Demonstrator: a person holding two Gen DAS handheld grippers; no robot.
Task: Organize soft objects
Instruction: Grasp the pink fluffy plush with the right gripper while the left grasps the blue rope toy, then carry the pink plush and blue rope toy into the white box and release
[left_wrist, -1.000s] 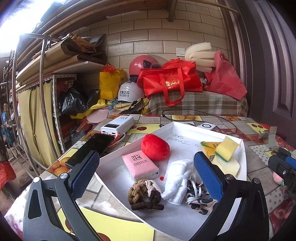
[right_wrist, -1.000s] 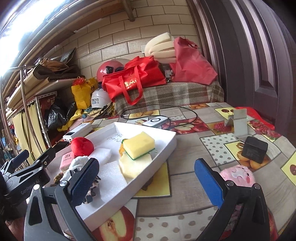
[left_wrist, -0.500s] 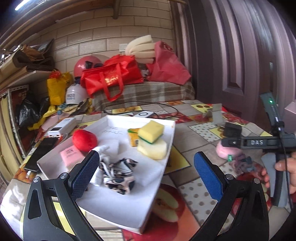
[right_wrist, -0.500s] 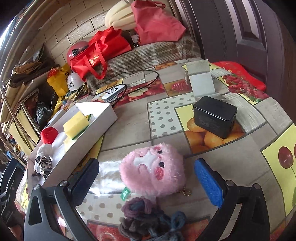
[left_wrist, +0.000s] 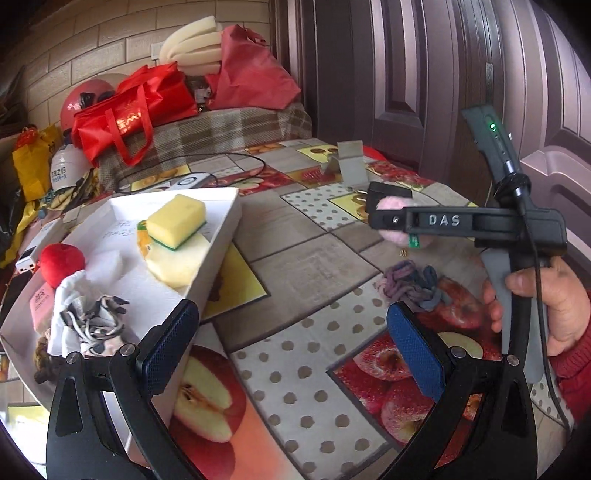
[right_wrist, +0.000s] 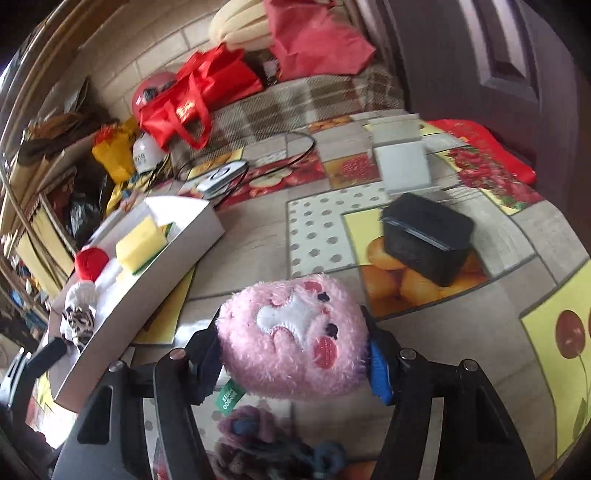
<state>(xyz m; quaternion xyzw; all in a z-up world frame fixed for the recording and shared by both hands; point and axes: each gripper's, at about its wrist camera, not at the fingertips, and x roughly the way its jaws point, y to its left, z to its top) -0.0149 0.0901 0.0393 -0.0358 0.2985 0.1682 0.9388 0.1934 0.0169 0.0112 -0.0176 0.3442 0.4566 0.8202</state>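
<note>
R gripper (right_wrist: 293, 354) jaws just closing; pads now pinch pink plush toy (right_wrist: 295, 336) by its sides, on tablecloth; white tray (right_wrist: 192, 240) lies well off to toy's left; L gripper (left_wrist: 288, 339) spread, empty, nearer tray; knotted rope toy (left_wrist: 410, 284) just beside plush.

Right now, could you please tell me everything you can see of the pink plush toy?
The pink plush toy is a rounded, fuzzy ball with an embroidered white snout, small dark eyes and red cheek patches facing up. A green label hangs from its underside. It sits between the fingers of the right tool, whose jaws have just been closing and now press its sides. It is above the fruit-print tablecloth, beside a knotted yarn bundle and near the black box; whether it is lifted is unclear.
</note>
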